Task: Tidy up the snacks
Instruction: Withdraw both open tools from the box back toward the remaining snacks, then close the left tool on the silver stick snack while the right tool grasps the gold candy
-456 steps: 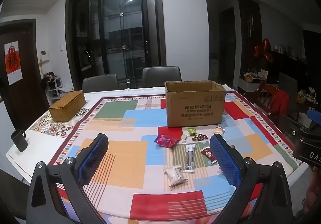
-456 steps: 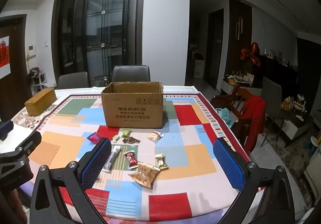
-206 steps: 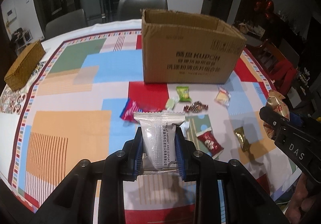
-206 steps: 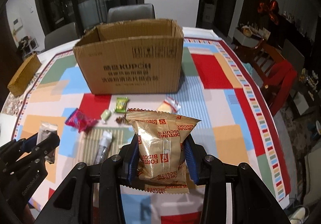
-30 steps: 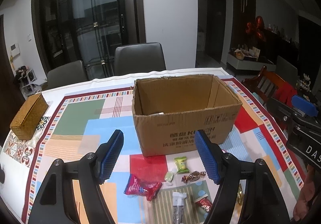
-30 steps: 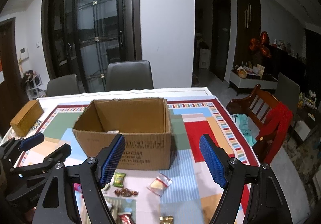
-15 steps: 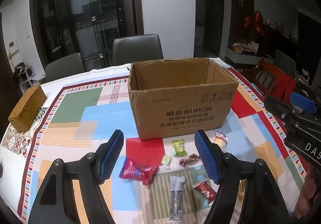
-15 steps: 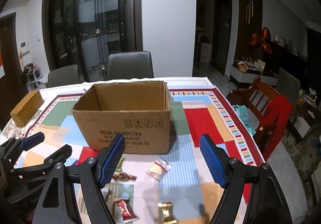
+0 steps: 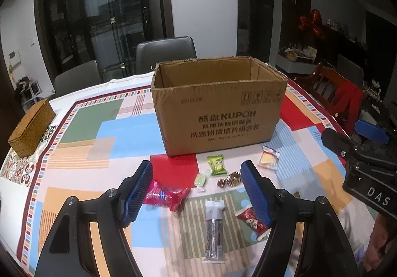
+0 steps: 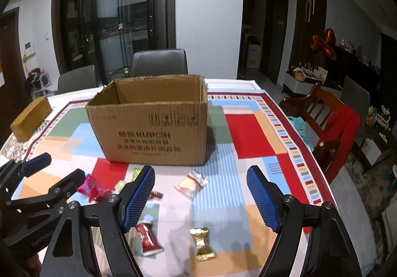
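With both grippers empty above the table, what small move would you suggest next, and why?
Probably lower the left gripper onto the long clear-wrapped bar lying directly below its open jaws. It holds nothing, wrapped snacks lie loose on the tablecloth, and the cardboard box stands open behind them. The right gripper could likewise take the gold candy.

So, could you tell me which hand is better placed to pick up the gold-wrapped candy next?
Probably the right. The gold-wrapped candy lies between the open right gripper's fingers in its view, while the left gripper faces the long dark snack bar.
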### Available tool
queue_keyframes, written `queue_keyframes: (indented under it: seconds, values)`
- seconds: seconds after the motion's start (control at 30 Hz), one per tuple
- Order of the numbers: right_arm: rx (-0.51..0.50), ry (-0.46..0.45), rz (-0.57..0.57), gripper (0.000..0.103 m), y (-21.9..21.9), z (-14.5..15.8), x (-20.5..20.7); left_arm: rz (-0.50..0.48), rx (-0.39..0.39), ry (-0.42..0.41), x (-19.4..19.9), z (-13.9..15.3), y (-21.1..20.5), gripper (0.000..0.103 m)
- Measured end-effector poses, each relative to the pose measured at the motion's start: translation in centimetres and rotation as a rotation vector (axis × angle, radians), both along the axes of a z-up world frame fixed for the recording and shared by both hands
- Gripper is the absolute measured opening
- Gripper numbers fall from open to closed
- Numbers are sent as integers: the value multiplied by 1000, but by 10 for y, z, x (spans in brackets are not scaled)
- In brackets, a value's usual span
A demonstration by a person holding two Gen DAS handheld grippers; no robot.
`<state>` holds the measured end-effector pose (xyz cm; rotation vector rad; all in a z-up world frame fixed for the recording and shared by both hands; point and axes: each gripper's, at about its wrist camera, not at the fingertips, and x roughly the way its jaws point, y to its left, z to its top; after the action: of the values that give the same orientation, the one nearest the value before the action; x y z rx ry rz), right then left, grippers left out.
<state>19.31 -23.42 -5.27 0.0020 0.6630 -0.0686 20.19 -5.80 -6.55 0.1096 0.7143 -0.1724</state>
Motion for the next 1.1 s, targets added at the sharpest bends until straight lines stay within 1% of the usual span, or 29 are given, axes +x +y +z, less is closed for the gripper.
queue_keyframes:
  seconds: [0.47,0.67,0.9,1.1]
  values:
    - [-9,68,-14,77,-3,-43,-16,-15,5,37,-17,-37,-1,72]
    - [-20,89,-21,77,-6,-60,-22,-31,26,21,-24,-49,-6,72]
    - [-27,113,-24,77,-9,-78,-25,-34,18,21,-28,-62,-8,72]
    - [-38,134,-13,77,-8,-93,-25,-29,12,49,-29,-80,-7,72]
